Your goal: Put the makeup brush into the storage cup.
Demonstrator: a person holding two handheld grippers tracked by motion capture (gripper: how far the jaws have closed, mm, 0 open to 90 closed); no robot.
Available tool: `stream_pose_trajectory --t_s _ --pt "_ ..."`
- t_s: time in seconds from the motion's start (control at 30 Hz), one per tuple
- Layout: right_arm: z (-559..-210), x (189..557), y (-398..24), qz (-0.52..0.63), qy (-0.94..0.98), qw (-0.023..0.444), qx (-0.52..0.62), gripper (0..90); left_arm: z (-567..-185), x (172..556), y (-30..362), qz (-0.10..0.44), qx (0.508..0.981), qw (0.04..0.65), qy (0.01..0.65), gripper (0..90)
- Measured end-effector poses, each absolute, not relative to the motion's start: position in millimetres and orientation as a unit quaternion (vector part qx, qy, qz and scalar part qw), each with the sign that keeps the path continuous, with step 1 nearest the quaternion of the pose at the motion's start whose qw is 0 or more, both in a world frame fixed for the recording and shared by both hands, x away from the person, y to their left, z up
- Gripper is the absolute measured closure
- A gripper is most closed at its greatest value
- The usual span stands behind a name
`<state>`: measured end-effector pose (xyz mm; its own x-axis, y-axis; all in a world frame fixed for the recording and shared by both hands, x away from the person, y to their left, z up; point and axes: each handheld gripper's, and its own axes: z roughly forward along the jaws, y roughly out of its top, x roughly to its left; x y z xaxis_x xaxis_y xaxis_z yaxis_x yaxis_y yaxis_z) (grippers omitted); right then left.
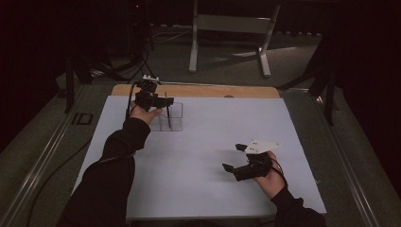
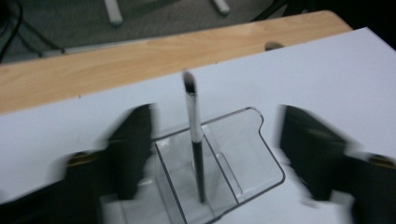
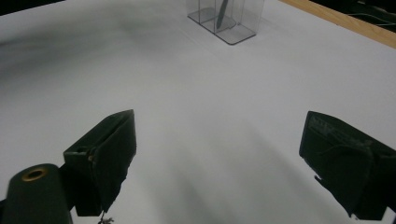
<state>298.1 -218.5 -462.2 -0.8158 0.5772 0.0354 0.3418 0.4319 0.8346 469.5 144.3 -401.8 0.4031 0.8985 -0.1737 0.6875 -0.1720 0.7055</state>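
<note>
Up top, wooden table point(image 1: 198, 90) under big white sheet point(image 1: 203, 156). Clear plastic holder point(image 2: 224, 163) sits on sheet near far left corner. Thin black brush point(image 2: 196, 154) stands upright in holder's middle slot, bristle tip up. Left gripper point(image 2: 215, 158) jaws spread wide, one each side of holder, not touching brush. Right gripper point(image 3: 215, 163) over bare sheet, well apart from holder, jaws wide apart, nothing between.

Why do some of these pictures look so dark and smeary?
High view: the room is dim and only the white table sheet is lit. Left gripper view: the black jaws are motion-smeared, and the brush in the clear holder is slightly soft. Right gripper view: soft grey shadows streak the sheet; the jaws look fairly sharp.
</note>
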Motion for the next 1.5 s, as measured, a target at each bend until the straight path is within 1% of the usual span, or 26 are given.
stream_pose_trajectory --t_s 0.03,0.07,0.13,0.17,0.2,0.23,0.27,0.3,0.33,0.4,0.5,0.73,0.77,0.87,1.0,1.07,1.13,1.17,1.23,1.5 --pt "-462.3 298.1 -218.5 0.456 0.836 0.130 0.275 11.3 -400.9 469.2 143.3 0.148 0.753 0.361 0.529 15.6" --pt "-462.3 298.1 -218.5 0.456 0.836 0.130 0.275 11.3 -400.9 469.2 143.3 0.148 0.753 0.361 0.529 14.8" --pt "-462.0 297.9 -218.6 0.457 0.836 0.133 0.274 11.3 -397.9 468.1 142.2 0.150 0.753 0.361 0.530 10.1" --pt "-461.8 297.7 -218.7 0.457 0.835 0.134 0.274 11.3 -397.0 467.8 141.9 0.149 0.754 0.361 0.527 9.6" --pt "-461.7 297.7 -218.9 0.457 0.835 0.134 0.274 11.3 -397.0 467.8 141.9 0.149 0.754 0.361 0.527 6.4" --pt "-461.7 297.7 -219.2 0.457 0.835 0.136 0.274 11.3 -394.3 466.1 141.6 0.151 0.756 0.364 0.522 5.9" --pt "-461.7 297.7 -219.2 0.457 0.835 0.136 0.274 11.3 -394.3 466.1 141.6 0.151 0.756 0.364 0.522 3.0" --pt "-461.6 298.0 -219.9 0.459 0.834 0.134 0.276 11.3 -392.8 464.8 142.5 0.141 0.759 0.369 0.519 0.6" --pt "-461.7 298.1 -220.3 0.460 0.833 0.136 0.276 11.2 -392.0 463.8 143.0 0.137 0.762 0.372 0.513 0.6" --pt "-461.6 298.2 -220.9 0.460 0.832 0.136 0.278 11.2 -391.1 462.2 142.9 0.146 0.763 0.370 0.509 0.6" --pt "-461.2 298.3 -221.8 0.462 0.830 0.140 0.279 10.9 -388.1 457.9 144.3 0.146 0.773 0.380 0.486 0.6" --pt "-461.2 298.5 -222.8 0.465 0.828 0.139 0.281 11.0 -386.4 452.6 148.9 0.141 0.774 0.391 0.477 0.6" --pt "-461.1 298.9 -223.3 0.466 0.827 0.141 0.282 11.0 -385.7 450.4 148.2 0.153 0.775 0.391 0.472 0.6" --pt "-461.0 299.4 -223.7 0.467 0.825 0.139 0.285 10.9 -384.4 448.5 148.5 0.158 0.774 0.396 0.468 0.6" --pt "-461.0 299.3 -224.0 0.466 0.825 0.143 0.285 11.0 -382.3 445.5 149.0 0.152 0.773 0.408 0.461 0.6" --pt "-461.0 299.4 -224.8 0.466 0.825 0.143 0.286 10.9 -381.8 443.9 149.7 0.143 0.780 0.410 0.451 0.6" --pt "-460.8 300.0 -225.7 0.469 0.823 0.136 0.291 10.9 -381.3 439.4 150.9 0.158 0.781 0.416 0.438 0.6" --pt "-459.8 299.4 -225.2 0.470 0.822 0.137 0.291 10.9 -381.0 435.3 152.6 0.150 0.783 0.429 0.426 0.6" --pt "-459.2 299.8 -224.8 0.471 0.822 0.138 0.289 10.9 -381.4 431.5 154.0 0.142 0.787 0.435 0.415 0.6" --pt "-458.1 299.2 -226.4 0.468 0.822 0.141 0.292 11.0 -380.6 411.3 159.3 0.133 0.800 0.441 0.384 0.6"
